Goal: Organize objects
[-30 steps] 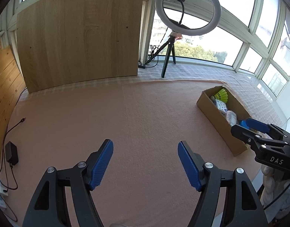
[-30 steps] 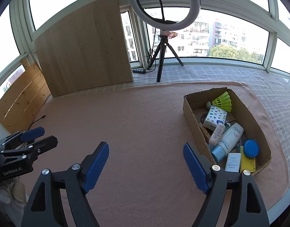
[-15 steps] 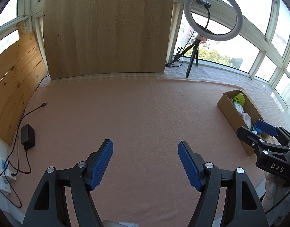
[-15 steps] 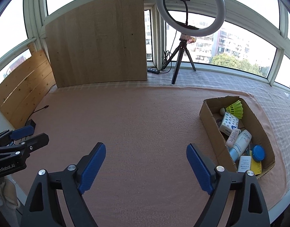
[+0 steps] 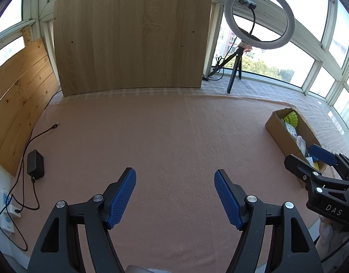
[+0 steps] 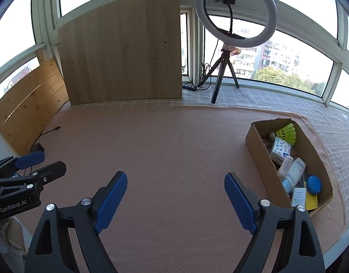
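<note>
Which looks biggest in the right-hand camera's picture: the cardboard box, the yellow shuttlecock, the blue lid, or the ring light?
1. Cardboard box
2. Ring light, though it stands farther off, so true size is unsure
3. Yellow shuttlecock
4. Blue lid, close to the shuttlecock

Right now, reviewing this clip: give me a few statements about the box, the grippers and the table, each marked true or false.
1. The cardboard box holds a yellow shuttlecock. True.
2. The right gripper grips a white bottle. False: nothing is between its fingers; the white bottle lies in the box.
3. The left gripper is open and empty. True.
4. The blue lid lies on the pink cloth outside the box. False: it is inside the box.
5. A ring light stands on a tripod by the window. True.
</note>
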The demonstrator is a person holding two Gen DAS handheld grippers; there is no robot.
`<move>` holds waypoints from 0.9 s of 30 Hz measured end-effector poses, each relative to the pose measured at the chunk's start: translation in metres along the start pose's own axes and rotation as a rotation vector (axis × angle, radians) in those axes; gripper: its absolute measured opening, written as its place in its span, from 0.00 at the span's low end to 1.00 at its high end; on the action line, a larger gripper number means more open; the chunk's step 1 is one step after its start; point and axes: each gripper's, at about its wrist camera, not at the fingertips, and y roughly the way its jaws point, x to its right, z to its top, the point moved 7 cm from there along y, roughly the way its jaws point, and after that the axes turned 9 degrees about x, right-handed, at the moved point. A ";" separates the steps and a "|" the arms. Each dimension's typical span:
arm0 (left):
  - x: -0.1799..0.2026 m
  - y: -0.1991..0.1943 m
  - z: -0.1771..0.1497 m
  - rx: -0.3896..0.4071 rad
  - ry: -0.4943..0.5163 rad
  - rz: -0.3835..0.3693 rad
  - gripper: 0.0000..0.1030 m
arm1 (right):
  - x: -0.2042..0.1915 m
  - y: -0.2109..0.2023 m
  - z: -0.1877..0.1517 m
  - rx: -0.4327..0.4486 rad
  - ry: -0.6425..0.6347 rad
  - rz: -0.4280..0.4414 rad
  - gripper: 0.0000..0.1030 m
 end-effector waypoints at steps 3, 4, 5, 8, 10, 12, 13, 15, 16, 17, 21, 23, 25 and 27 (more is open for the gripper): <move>0.000 0.002 0.001 -0.002 -0.001 0.001 0.73 | 0.001 0.000 0.000 0.003 -0.008 -0.014 0.82; 0.000 0.003 0.001 -0.003 -0.001 0.000 0.73 | 0.001 0.000 0.000 0.004 -0.010 -0.017 0.82; 0.000 0.004 0.001 -0.004 -0.001 0.000 0.72 | 0.002 0.001 0.000 0.003 -0.010 -0.018 0.82; 0.001 0.006 0.001 -0.008 0.000 0.000 0.73 | 0.003 0.002 0.001 -0.001 -0.009 -0.019 0.82; 0.001 0.008 0.001 -0.008 -0.001 -0.001 0.73 | 0.004 0.003 0.000 -0.002 -0.008 -0.020 0.82; 0.002 0.008 0.002 -0.008 0.000 -0.002 0.73 | 0.004 0.003 0.000 -0.003 -0.008 -0.020 0.82; 0.002 0.009 0.002 -0.008 0.000 -0.003 0.73 | 0.005 0.004 0.000 -0.003 -0.007 -0.020 0.82; 0.003 0.010 0.001 -0.011 0.003 -0.003 0.73 | 0.006 0.005 0.000 -0.007 -0.005 -0.019 0.82; 0.004 0.011 0.001 -0.012 0.004 -0.002 0.73 | 0.006 0.005 0.000 -0.008 -0.003 -0.019 0.82; 0.004 0.011 0.001 -0.011 0.004 -0.001 0.73 | 0.007 0.005 0.000 -0.008 0.000 -0.020 0.82; 0.006 0.011 0.002 -0.010 0.005 -0.001 0.73 | 0.009 0.005 0.000 -0.006 0.004 -0.025 0.82; 0.006 0.012 0.001 -0.009 0.006 0.000 0.73 | 0.009 0.005 0.000 -0.007 0.005 -0.025 0.82; 0.006 0.012 0.002 -0.009 0.007 0.001 0.73 | 0.009 0.005 0.000 -0.007 0.006 -0.025 0.82; 0.006 0.012 0.002 -0.010 0.007 0.000 0.73 | 0.009 0.006 0.000 -0.007 0.006 -0.024 0.82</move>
